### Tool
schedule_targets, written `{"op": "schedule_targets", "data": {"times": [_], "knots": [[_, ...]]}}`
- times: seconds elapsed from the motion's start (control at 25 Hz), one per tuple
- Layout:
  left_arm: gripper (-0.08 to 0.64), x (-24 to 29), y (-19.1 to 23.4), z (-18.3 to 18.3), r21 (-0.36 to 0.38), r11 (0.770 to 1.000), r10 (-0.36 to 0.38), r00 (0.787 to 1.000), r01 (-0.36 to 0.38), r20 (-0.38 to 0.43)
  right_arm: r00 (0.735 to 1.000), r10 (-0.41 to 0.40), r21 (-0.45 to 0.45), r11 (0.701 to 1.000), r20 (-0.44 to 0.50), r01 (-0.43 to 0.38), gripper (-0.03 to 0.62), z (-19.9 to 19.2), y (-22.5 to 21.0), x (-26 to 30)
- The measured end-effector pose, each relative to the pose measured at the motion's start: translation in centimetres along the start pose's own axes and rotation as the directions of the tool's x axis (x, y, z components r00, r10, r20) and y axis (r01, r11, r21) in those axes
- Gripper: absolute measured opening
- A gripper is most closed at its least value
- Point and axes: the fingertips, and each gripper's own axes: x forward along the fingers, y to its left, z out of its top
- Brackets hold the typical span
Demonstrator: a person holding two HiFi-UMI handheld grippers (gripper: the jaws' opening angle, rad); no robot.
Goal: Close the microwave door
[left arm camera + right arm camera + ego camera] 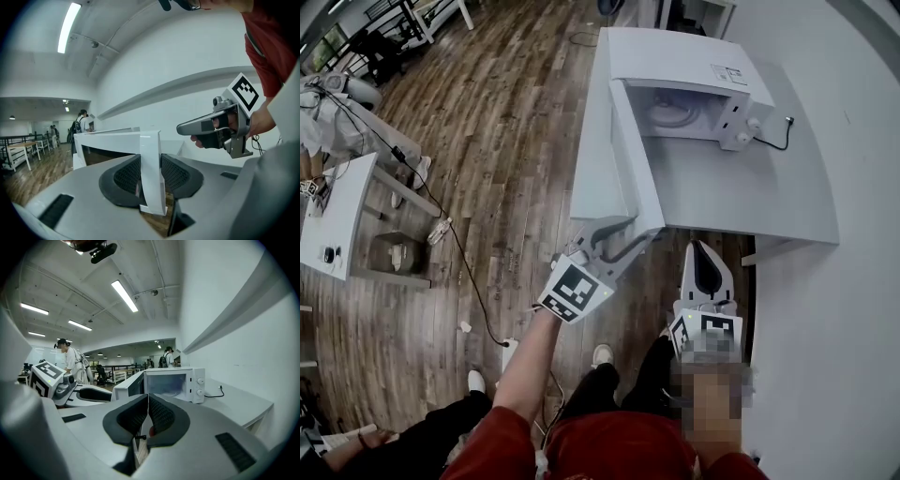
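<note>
1. Microwave [694, 89] sits at the far end of a white table [769, 197], with its cavity exposed.
2. Microwave door [633, 155] stands swung wide open on the left. Its free edge reaches towards the near table edge.
3. Left gripper [633, 232] is clamped on that free edge, with one jaw against each face of the door.
4. Right gripper [699, 247] hangs just right of it at the near table edge, clear of the door. Its jaws are pressed together on nothing.
</note>
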Motion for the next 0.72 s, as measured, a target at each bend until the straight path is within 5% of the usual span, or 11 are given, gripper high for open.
{"op": "schedule_targets", "data": {"times": [0.72], "knots": [[0.147,11.9,-2.4,2.6,-0.041,0.985,0.166,0.986,-0.166,-0.017,0.996,0.087,0.012,0.996,0.011,-0.087,0.028,1.1,-13.7,3.6]]}}
